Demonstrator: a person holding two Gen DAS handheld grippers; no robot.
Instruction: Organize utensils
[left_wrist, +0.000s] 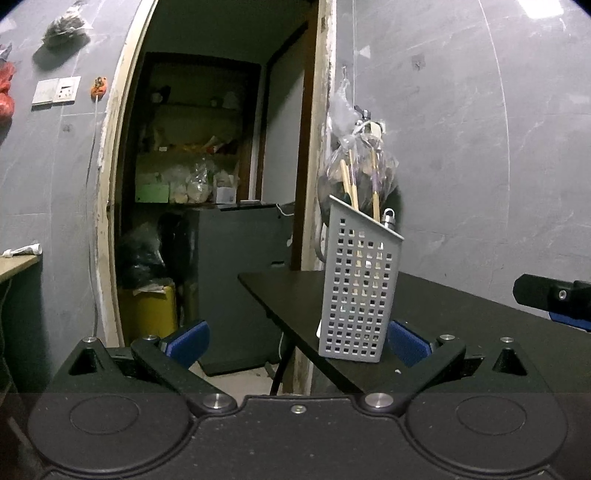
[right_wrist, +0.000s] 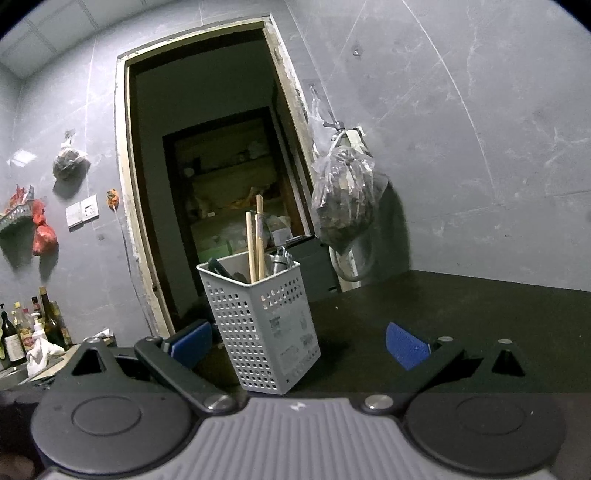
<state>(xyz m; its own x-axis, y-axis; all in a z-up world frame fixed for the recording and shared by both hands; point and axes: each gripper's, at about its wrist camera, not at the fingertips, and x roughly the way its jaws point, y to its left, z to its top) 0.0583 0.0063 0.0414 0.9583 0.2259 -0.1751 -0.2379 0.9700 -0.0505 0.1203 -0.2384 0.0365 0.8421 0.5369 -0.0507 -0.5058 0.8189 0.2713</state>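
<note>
A grey perforated utensil holder (left_wrist: 357, 288) stands upright near the left corner of a black table (left_wrist: 461, 317). Wooden chopsticks (left_wrist: 351, 184) and a metal handle (left_wrist: 388, 218) stick out of its top. My left gripper (left_wrist: 297, 341) is open, its blue pads wide apart, with the holder just ahead toward the right pad. In the right wrist view the same holder (right_wrist: 262, 325) shows chopsticks (right_wrist: 255, 243), a dark utensil and metal utensils (right_wrist: 281, 258) inside. My right gripper (right_wrist: 298, 345) is open, the holder standing between its pads, closer to the left one.
A clear bag of items (right_wrist: 345, 201) hangs on the grey wall behind the table. A dark doorway (left_wrist: 214, 184) opens left of the table, with shelves and a yellow bin (left_wrist: 149, 314). Bottles (right_wrist: 22, 328) stand on a counter at far left. The right gripper's tip (left_wrist: 554, 295) shows at the left view's right edge.
</note>
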